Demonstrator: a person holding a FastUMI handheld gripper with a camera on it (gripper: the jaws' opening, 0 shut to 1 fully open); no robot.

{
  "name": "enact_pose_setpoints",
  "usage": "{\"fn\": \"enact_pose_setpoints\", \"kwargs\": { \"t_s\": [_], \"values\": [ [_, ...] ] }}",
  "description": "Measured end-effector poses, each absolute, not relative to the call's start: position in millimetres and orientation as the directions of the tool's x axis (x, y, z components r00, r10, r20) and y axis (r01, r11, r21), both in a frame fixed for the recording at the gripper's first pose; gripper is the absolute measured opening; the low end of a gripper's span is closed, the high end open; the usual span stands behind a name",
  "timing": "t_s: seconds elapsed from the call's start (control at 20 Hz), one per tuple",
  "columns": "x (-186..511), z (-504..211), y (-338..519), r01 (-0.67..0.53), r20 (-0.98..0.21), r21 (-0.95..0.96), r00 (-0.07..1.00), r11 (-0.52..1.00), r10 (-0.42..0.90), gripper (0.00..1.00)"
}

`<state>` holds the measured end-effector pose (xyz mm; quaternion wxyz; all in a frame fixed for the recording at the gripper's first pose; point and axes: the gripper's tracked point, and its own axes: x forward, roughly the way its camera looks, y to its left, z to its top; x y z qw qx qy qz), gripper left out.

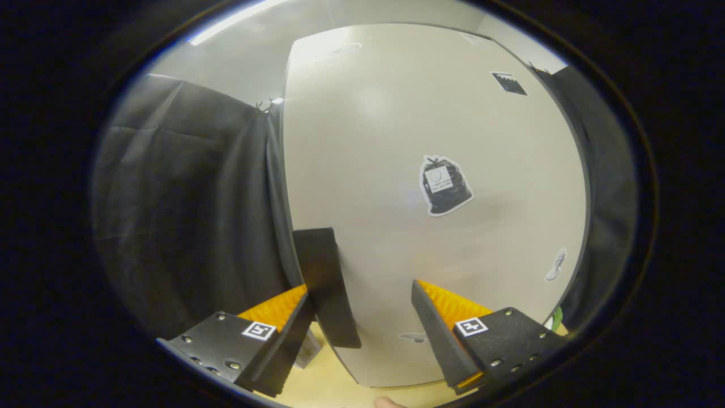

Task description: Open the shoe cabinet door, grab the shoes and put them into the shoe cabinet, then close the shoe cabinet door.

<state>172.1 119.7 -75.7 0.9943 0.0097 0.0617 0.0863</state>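
Note:
The shoe cabinet door [396, 141] is a pale, flat panel standing right in front of me. A dark, flat handle [325, 283] runs along its left edge. My gripper [361, 292] is open and very close to the door. The handle stands between the fingers, up against the left finger [283, 309], while the right finger [447, 309] is well apart from it and lies over the door's face. From here I cannot tell whether the door is ajar.
Black cloth [187, 215] hangs left of the door and again past its right edge. A light wooden surface [334, 379] lies under the door. Stickers mark the door, among them a bin-bag picture [444, 186]. A person's fingertip [388, 402] shows below the fingers.

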Motion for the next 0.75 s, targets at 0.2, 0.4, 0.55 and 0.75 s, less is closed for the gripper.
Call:
{"fn": "enact_pose_setpoints", "kwargs": {
  "t_s": [0.2, 0.4, 0.55, 0.75],
  "values": [
    [171.4, -76.9, 120.9, -0.153, -0.113, 0.031, 0.981, 0.988, 0.156, 0.99],
    [170.9, -77.7, 121.5, -0.142, -0.109, 0.030, 0.983, 0.989, 0.145, 0.99],
    [170.3, -76.7, 122.8, -0.140, -0.104, 0.038, 0.984, 0.989, 0.143, 0.99],
    [166.8, -78.4, 123.2, -0.139, -0.130, 0.038, 0.981, 0.990, 0.143, 0.99]
  ]
}}
